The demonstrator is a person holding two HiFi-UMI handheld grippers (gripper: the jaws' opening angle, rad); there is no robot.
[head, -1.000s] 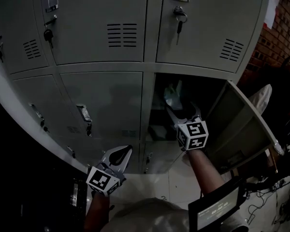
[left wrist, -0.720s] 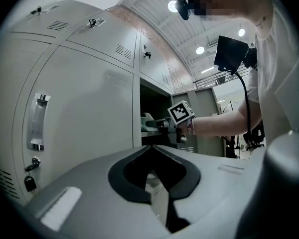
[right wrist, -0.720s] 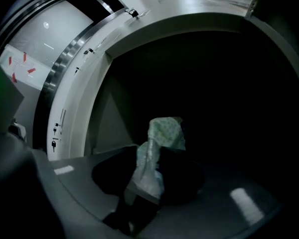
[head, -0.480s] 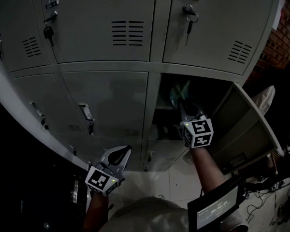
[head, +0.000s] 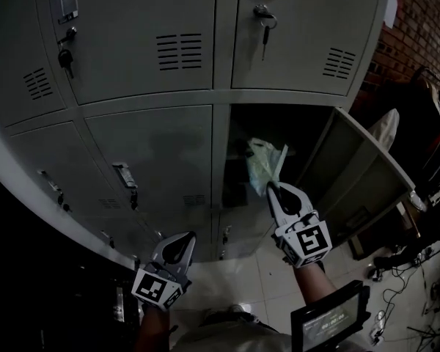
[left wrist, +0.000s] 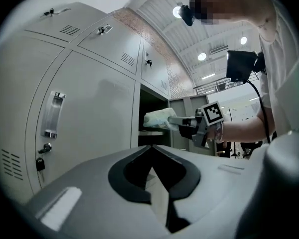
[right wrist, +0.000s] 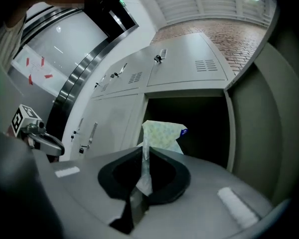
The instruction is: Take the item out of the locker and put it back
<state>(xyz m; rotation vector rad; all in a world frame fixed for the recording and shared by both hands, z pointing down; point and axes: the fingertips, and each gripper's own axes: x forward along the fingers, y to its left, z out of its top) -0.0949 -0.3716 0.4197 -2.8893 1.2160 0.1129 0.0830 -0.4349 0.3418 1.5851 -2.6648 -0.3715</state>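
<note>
Left gripper (head: pixel 182 239) is seen low and near, fingers clenched on nothing. Right gripper (head: pixel 273 188) fingers are clamped on the near edge of the pale packet (head: pixel 262 161). The packet is held just beyond the tips, long axis pointing far into the open locker compartment (head: pixel 302 132); right arm nearer.

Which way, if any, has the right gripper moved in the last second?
Yes. The right gripper has pulled back out of the open locker compartment, toward the person, shut on the plastic packet.
</note>
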